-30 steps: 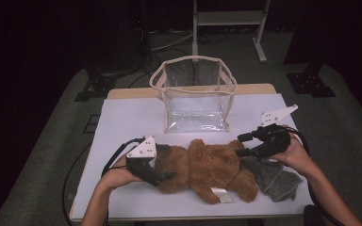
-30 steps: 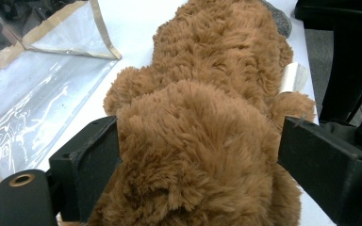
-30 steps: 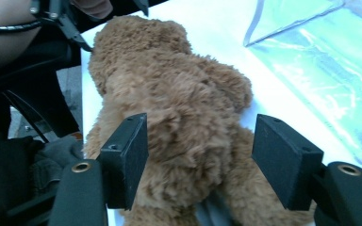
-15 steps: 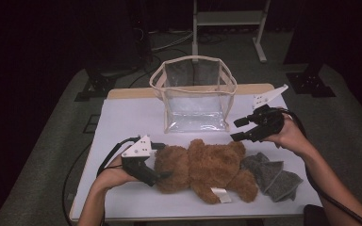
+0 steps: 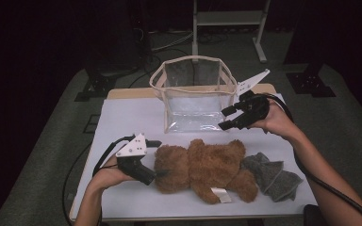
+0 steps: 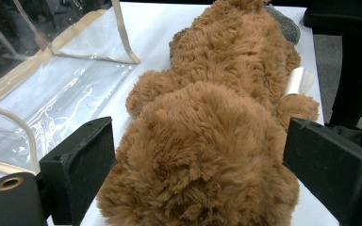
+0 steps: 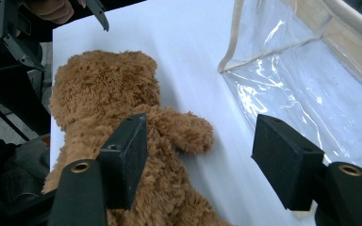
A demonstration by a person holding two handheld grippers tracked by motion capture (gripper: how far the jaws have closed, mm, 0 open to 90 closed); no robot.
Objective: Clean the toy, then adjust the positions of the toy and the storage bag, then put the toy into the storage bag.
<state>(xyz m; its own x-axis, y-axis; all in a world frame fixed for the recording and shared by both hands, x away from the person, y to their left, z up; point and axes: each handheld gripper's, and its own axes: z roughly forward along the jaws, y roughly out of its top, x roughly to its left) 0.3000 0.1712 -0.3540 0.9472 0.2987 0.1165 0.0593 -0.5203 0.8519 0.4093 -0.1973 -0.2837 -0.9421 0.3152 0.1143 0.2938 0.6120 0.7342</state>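
Lying beside clear bag | teddy bear | bag interior bare

No readable text, label or number appears anywhere.

One brown teddy bear, lying near the middle. One clear bag, standing beyond. One grey cloth, crumpled near right. Two grippers: left near, right farther. One white table.

Brown plush bear flat on table
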